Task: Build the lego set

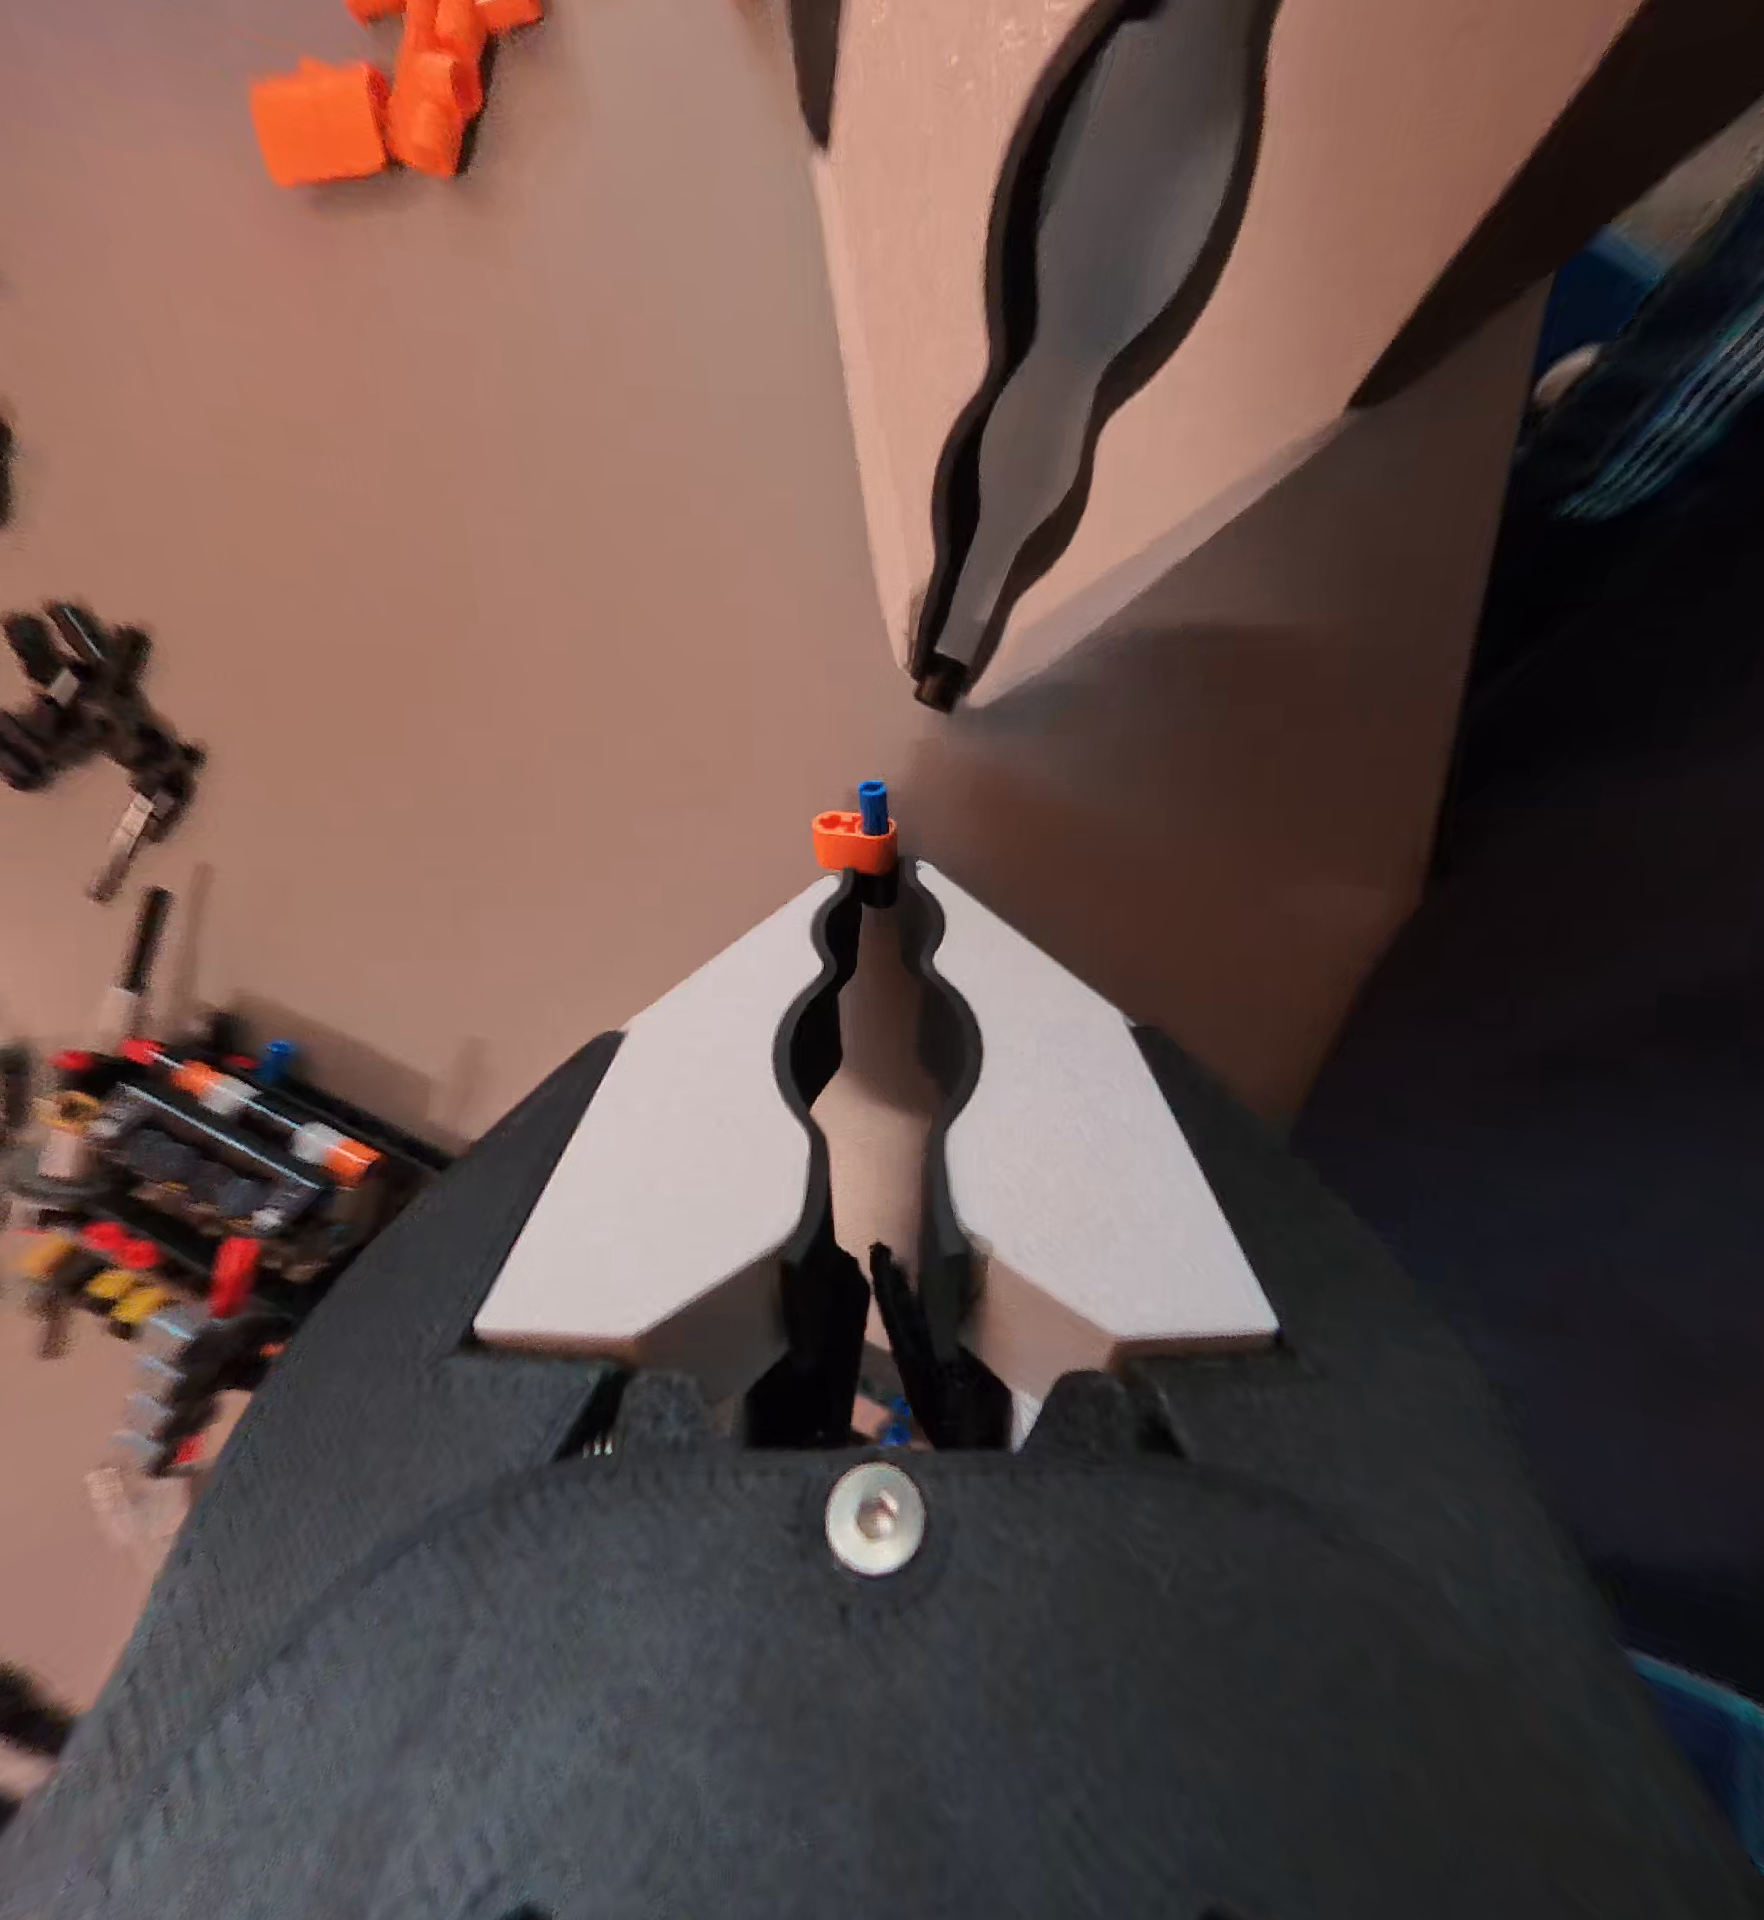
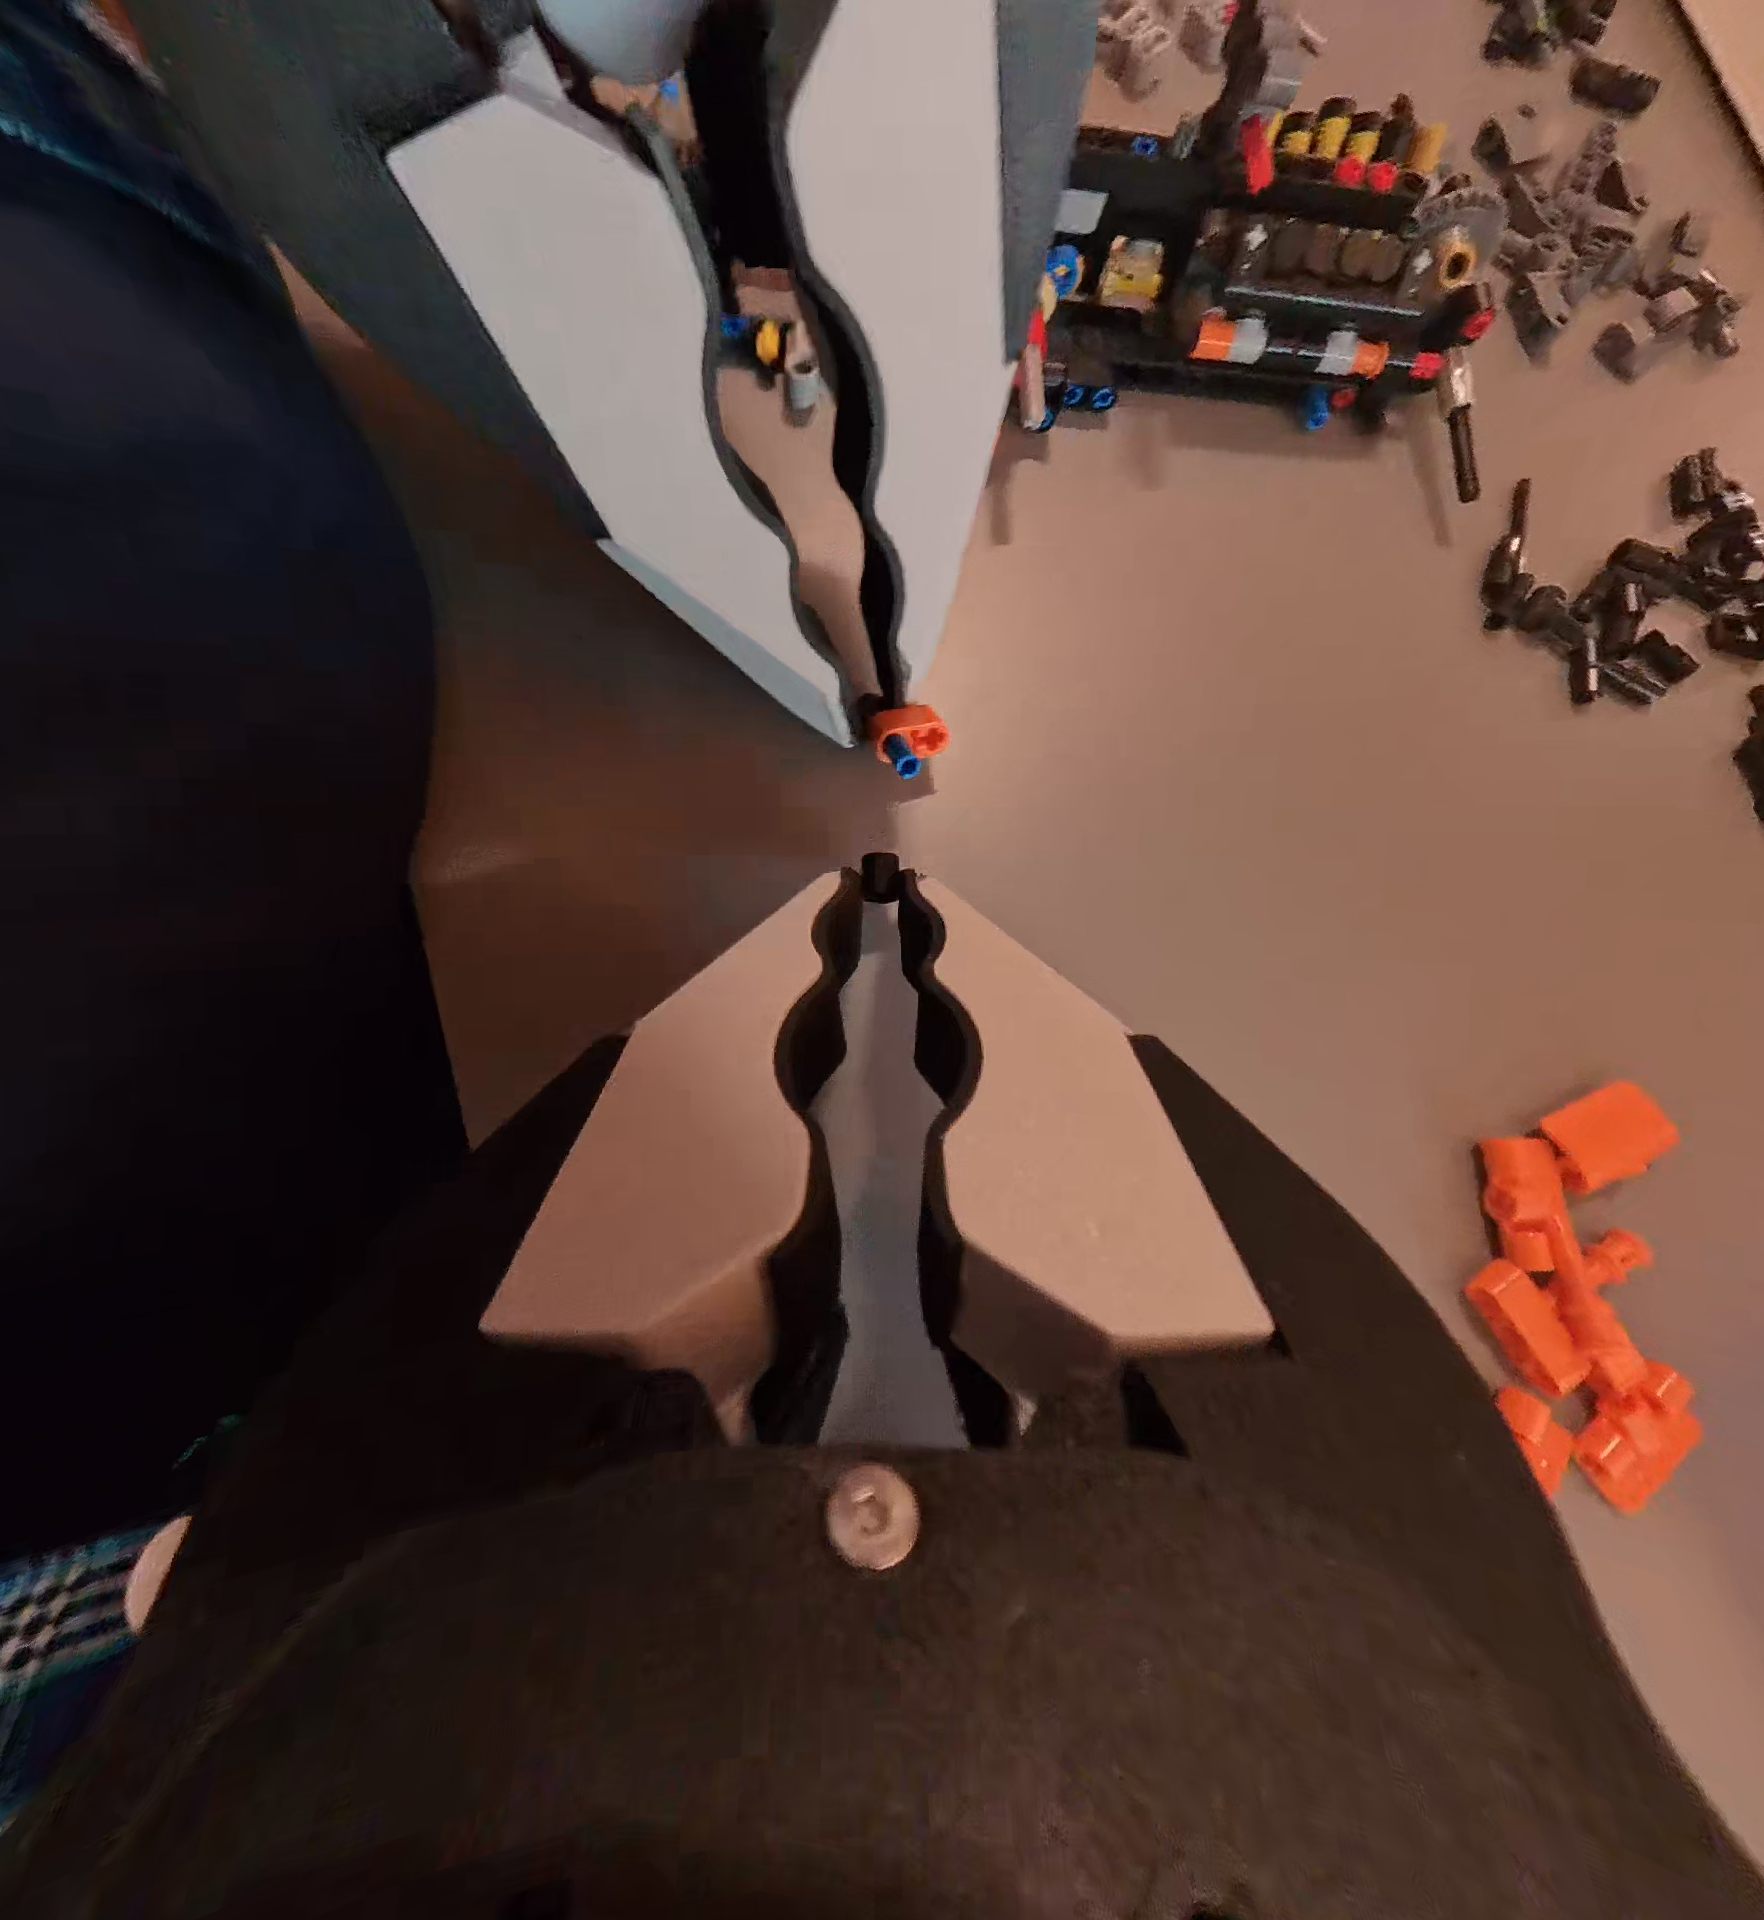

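My left gripper [image 1: 876, 891] is shut on a small black pin that carries an orange connector [image 1: 854, 840] with a blue pin [image 1: 872, 803] sticking out of it. It also shows in the right wrist view, where the orange connector [image 2: 909, 729] points toward my right gripper. My right gripper [image 2: 880, 883] is shut on a small black piece [image 2: 879, 871] and faces the left one tip to tip with a small gap. In the left wrist view the right gripper [image 1: 938, 688] comes in from the top. Both are held above the tan table.
A partly built black model [image 2: 1273, 281] with orange, grey, red and yellow parts lies on the table. Loose black pieces [image 2: 1667, 603] are scattered beside it. A pile of orange pieces [image 2: 1574, 1299] lies apart. A person's dark clothing [image 2: 130, 727] is at the table edge.
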`<state>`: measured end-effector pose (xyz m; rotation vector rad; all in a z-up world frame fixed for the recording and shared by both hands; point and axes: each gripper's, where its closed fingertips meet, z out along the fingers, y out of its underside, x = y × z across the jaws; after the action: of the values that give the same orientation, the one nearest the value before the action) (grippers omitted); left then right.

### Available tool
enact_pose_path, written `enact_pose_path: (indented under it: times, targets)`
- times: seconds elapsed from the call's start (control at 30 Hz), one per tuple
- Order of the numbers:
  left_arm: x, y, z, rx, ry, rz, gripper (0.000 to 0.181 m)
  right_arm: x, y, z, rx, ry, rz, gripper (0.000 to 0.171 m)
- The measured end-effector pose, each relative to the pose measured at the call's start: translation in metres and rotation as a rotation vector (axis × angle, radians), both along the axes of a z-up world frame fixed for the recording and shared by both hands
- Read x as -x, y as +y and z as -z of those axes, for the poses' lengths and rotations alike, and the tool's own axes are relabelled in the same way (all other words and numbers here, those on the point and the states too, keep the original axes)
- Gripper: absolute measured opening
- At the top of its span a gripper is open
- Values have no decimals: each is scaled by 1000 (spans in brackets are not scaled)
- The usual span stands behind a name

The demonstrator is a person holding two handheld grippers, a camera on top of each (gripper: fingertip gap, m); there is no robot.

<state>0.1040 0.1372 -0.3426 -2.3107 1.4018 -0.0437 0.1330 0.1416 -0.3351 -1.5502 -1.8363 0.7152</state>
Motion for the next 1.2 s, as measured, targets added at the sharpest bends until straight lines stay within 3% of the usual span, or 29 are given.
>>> enact_pose_path:
  times: [0.2,0.77,1.2]
  targets:
    - [-6,0,1,-29,61,85,7,-3,-1,5,-10,-13,-12,4]
    - [-8,4,1,-22,-121,25,6,7,6,6,-11,-19,-80,4]
    - [-9,6,1,-39,-103,73,6,7,11,6,-24,-15,-89,4]
